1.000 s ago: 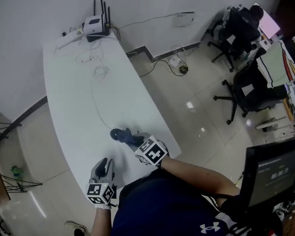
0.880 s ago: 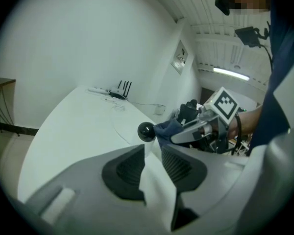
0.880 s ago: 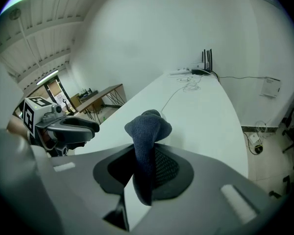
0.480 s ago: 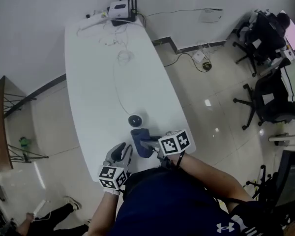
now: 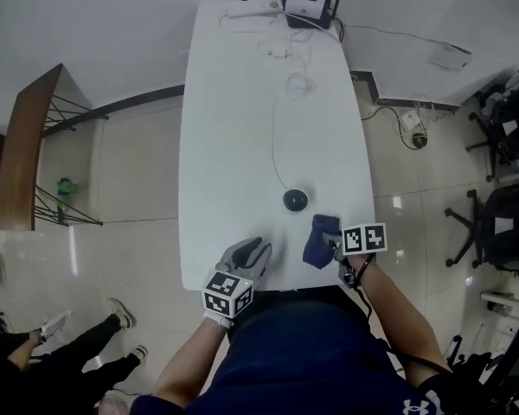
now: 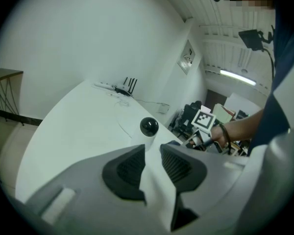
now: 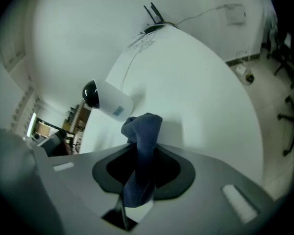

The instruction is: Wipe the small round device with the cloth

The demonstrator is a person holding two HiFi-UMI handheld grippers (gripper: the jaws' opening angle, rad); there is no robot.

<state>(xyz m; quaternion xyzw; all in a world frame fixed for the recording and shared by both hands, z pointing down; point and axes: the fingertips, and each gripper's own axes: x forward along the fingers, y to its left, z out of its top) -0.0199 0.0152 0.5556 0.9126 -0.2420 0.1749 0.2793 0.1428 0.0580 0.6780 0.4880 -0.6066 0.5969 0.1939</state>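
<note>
Head view has the device [image 5: 295,200] standing on the table [image 5: 225,145] toward its near end, closer to the right edge than the left. A thin cord [image 5: 274,137] runs from it toward the far end, where a router [image 5: 309,3] sits; where the cord ends is too small to tell. The right gripper [image 5: 336,247] is over the near right corner, jaws clamped on the cloth [image 5: 320,240], which bunches near the device but apart from it. Those jaws have just been opening a little, with the cloth between them. In the right gripper view the cloth's lower end is lost between the jaws, and whether it rests on the table cannot be told. The left gripper [image 5: 256,249] hovers at the near edge, jaws a narrow gap apart with nothing in them. In the left gripper view those jaws hide the device's base. The person's torso [image 5: 303,353] covers part of the near edge.
</note>
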